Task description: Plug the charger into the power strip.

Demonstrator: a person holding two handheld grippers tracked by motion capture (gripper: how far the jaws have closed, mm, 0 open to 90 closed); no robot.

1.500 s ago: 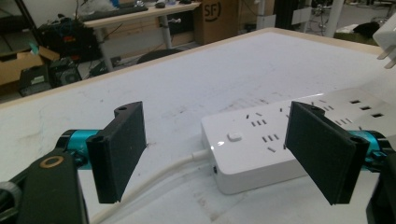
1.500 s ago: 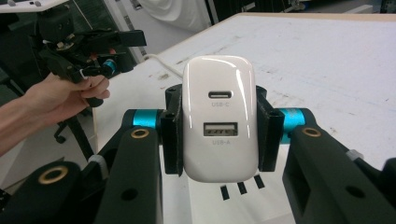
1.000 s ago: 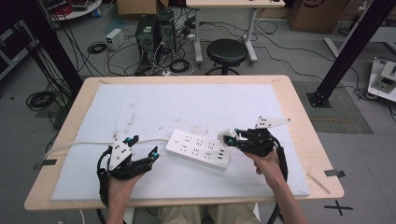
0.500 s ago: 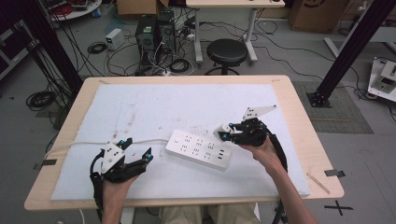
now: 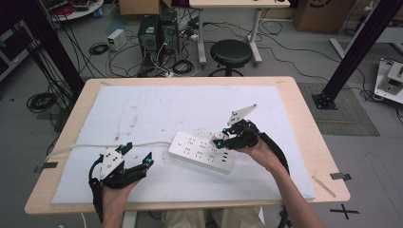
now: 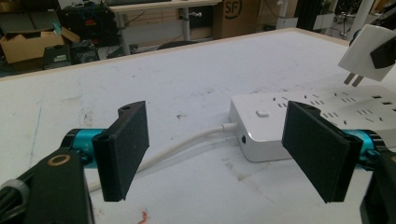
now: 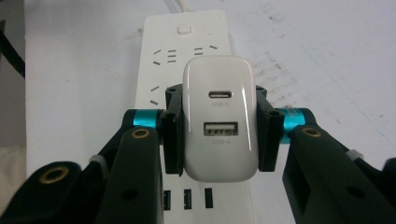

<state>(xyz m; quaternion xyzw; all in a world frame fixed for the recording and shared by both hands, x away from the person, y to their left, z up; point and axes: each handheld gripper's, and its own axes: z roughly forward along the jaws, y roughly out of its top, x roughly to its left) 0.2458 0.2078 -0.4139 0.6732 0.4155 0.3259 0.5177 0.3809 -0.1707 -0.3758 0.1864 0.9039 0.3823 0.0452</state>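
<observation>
A white power strip (image 5: 202, 151) lies on the white mat, its white cable (image 5: 95, 145) running off to the left. My right gripper (image 5: 222, 141) is shut on a white USB charger (image 5: 219, 138) and holds it just above the strip's right half. In the right gripper view the charger (image 7: 219, 140) sits between the jaws with its USB-C and USB-A ports facing the camera, the power strip (image 7: 187, 42) beneath it. My left gripper (image 5: 138, 153) rests low on the mat left of the strip, open and holding nothing. In the left gripper view the power strip's (image 6: 299, 112) switch end and the charger's (image 6: 369, 51) prongs show.
The white mat (image 5: 157, 109) covers most of the wooden table (image 5: 309, 123). A black stool (image 5: 231, 53), computer towers (image 5: 154, 33) and loose cables stand on the floor beyond the far edge. A black frame post (image 5: 354, 52) rises at the right.
My right gripper has carried the charger leftward, from beside the strip's right end to over the strip. The left gripper has stayed put, jaws still apart.
</observation>
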